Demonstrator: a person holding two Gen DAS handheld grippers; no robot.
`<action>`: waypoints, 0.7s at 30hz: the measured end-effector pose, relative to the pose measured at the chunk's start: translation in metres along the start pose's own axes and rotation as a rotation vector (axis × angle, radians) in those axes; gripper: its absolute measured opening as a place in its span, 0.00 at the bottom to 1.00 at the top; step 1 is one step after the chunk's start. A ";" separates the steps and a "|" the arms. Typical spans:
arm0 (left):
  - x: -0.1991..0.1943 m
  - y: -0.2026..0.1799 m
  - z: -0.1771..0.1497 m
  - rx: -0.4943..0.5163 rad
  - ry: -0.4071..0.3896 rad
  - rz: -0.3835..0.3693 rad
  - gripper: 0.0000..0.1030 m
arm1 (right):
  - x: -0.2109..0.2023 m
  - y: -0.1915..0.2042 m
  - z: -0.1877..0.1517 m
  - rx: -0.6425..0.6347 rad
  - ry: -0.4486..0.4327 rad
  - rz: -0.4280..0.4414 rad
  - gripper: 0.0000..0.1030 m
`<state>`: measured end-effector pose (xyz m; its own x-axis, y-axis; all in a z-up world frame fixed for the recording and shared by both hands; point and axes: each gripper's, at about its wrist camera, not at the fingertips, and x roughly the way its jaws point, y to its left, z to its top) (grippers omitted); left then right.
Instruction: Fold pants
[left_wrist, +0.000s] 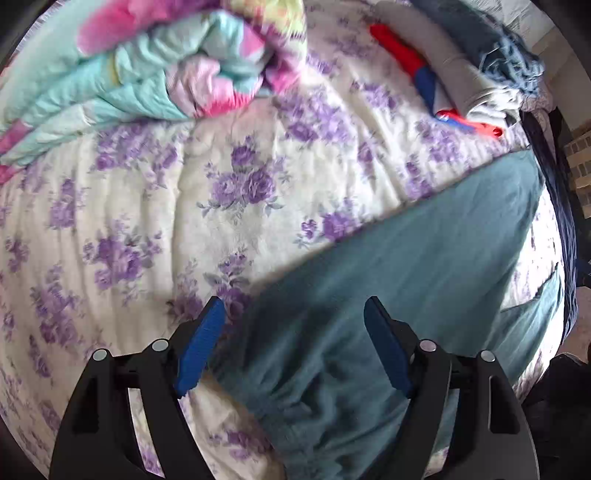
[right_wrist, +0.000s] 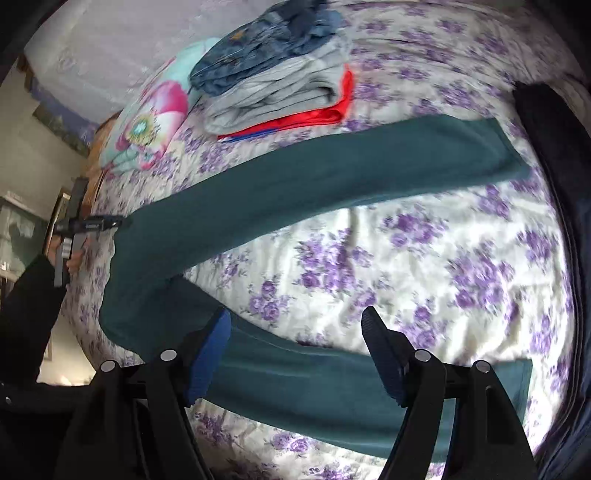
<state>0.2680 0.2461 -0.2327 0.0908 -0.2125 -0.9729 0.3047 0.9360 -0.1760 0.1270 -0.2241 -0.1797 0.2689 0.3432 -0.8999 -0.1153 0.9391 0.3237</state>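
Teal green pants (right_wrist: 295, 181) lie spread on the floral bedspread, legs apart in a V, one leg running far right and the other (right_wrist: 317, 384) along the near edge. In the left wrist view the pants (left_wrist: 369, 295) show their waist end under my left gripper (left_wrist: 295, 332), which is open just above the fabric. My right gripper (right_wrist: 295, 343) is open and hovers over the near leg, holding nothing. The left gripper also shows in the right wrist view (right_wrist: 92, 223) at the pants' waist on the left.
A stack of folded clothes (right_wrist: 273, 81), denim on grey on red, sits at the far side of the bed (right_wrist: 443, 258). A colourful quilt (left_wrist: 147, 66) is bunched at the head. A dark garment (right_wrist: 546, 147) lies along the right edge.
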 end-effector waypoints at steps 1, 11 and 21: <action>0.010 0.004 0.002 -0.007 0.023 -0.011 0.65 | 0.007 0.014 0.009 -0.043 0.012 0.011 0.72; -0.015 0.000 -0.015 0.073 -0.100 -0.106 0.04 | 0.167 0.211 0.148 -0.596 0.192 0.145 0.76; -0.040 0.008 -0.019 0.104 -0.171 -0.148 0.04 | 0.249 0.258 0.181 -0.799 0.441 0.169 0.32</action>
<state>0.2483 0.2676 -0.1981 0.1947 -0.3977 -0.8966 0.4222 0.8591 -0.2893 0.3371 0.1067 -0.2672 -0.1807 0.2832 -0.9419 -0.7888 0.5303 0.3108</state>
